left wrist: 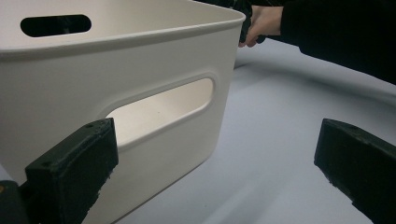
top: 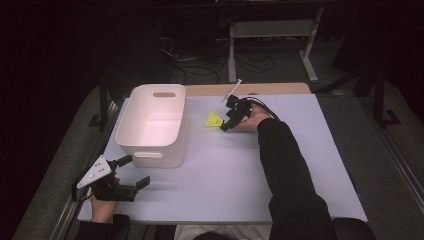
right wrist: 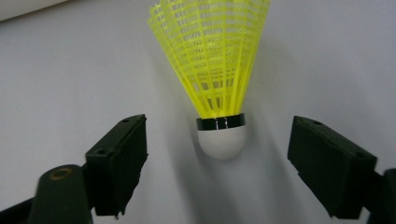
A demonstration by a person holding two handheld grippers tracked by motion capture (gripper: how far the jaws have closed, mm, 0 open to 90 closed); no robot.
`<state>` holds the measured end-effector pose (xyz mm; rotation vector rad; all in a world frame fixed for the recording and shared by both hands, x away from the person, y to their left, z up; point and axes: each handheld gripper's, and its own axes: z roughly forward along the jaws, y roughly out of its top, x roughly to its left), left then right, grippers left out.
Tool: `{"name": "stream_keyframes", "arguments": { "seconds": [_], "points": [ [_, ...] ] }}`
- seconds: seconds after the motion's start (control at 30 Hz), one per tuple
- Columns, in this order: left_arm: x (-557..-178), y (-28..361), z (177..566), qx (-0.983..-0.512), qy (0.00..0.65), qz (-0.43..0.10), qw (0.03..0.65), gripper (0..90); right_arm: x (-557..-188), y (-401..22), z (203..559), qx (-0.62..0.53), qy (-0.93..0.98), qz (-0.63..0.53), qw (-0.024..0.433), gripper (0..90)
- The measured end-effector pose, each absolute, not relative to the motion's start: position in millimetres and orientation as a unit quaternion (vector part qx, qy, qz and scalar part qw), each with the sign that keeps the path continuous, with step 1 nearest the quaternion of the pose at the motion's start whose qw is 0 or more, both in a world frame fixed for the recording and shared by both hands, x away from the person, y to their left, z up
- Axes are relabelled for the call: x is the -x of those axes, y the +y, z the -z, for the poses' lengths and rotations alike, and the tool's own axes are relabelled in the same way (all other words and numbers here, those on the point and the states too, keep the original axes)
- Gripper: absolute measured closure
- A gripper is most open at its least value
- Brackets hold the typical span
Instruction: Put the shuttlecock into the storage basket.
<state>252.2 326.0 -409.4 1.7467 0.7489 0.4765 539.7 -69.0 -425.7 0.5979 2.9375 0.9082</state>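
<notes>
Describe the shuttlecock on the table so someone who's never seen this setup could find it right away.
Start at the white bin on the pale table. Just to its right lies a shuttlecock, between the open jaws of the right tongs. Its bright yellow mesh skirt and white rounded cap make it the one vivid thing there.

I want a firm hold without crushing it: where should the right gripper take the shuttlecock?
Grip the white cork head of the shuttlecock, coming from the head end as the right gripper does now. It lies on its side, head towards the open jaws; the yellow mesh skirt looks flimsy.
</notes>
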Motion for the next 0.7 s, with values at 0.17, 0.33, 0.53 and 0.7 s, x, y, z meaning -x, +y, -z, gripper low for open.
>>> {"name": "stream_keyframes", "arguments": {
  "seconds": [0.17, 0.33, 0.53, 0.7],
  "points": [
    [-252.2, 326.1, 409.4, -0.741, 0.317, -0.202, 0.557, 0.0, -540.8, -67.3, 430.0, -0.186, 0.940, -0.285, -0.005, 31.1],
    [-252.3, 326.1, 409.4, -0.741, 0.317, -0.202, 0.556, 0.0, -541.4, -65.8, 431.9, -0.182, 0.942, -0.283, -0.003, 38.8],
    [-252.4, 325.9, 409.5, -0.741, 0.317, -0.201, 0.556, 0.0, -542.1, -64.2, 433.8, -0.178, 0.941, -0.287, -0.004, 54.3],
    [-252.4, 325.9, 409.5, -0.741, 0.317, -0.201, 0.556, 0.0, -541.2, -62.7, 433.4, -0.176, 0.943, -0.283, -0.005, 62.3]
  ]
}}
